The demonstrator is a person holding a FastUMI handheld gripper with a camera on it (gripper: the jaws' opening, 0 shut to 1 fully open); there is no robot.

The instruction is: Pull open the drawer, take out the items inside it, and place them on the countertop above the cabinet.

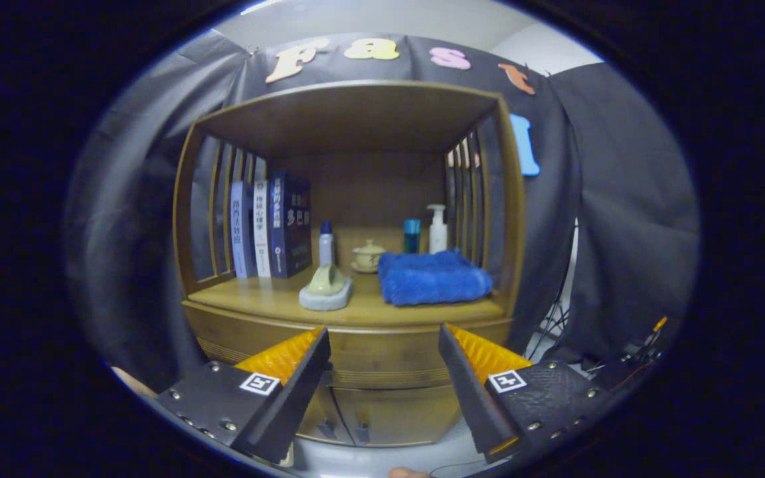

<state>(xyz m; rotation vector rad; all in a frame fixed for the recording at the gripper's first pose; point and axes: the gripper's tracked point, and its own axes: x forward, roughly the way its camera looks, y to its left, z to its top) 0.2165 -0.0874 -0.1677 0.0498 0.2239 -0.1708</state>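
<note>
Gripper (382, 345) sits at bottom centre of the frame, jaws spread wide, nothing between them. Fingers (303, 378) point straight at the wooden cabinet (515, 219), and the gap between them frames its front band.

Drawer (382, 348): front panel is the horizontal band just under the countertop (269, 302), mid-lower frame, dead ahead and beyond the fingertips. It looks flush with the cabinet face, i.e. closed. I can't make out a handle or pull on it. Its long axis runs left-right, across the line of the fingers; pull direction would be back toward the camera.

Below it, two small doors (396, 415) with pulls, bottom centre.

On the countertop, centre frame:
- folded blue towel (432, 277), right of centre
- pale green piece on a grey stone base (327, 289), left of centre
- small lidded teacup (368, 255) behind, between those two
- bottles: white-and-blue (325, 243), teal (412, 236), white pump (437, 229)
- books (269, 226) upright at centre left

Stage is ambiguous: closed drawer plus a stocked countertop fits either contents not yet out, or already out and the drawer shut again. Drawer contents hidden, so can't settle it.

Key geometry: drawer front is centred between the jaws, square-on, apart from the tips.
</note>
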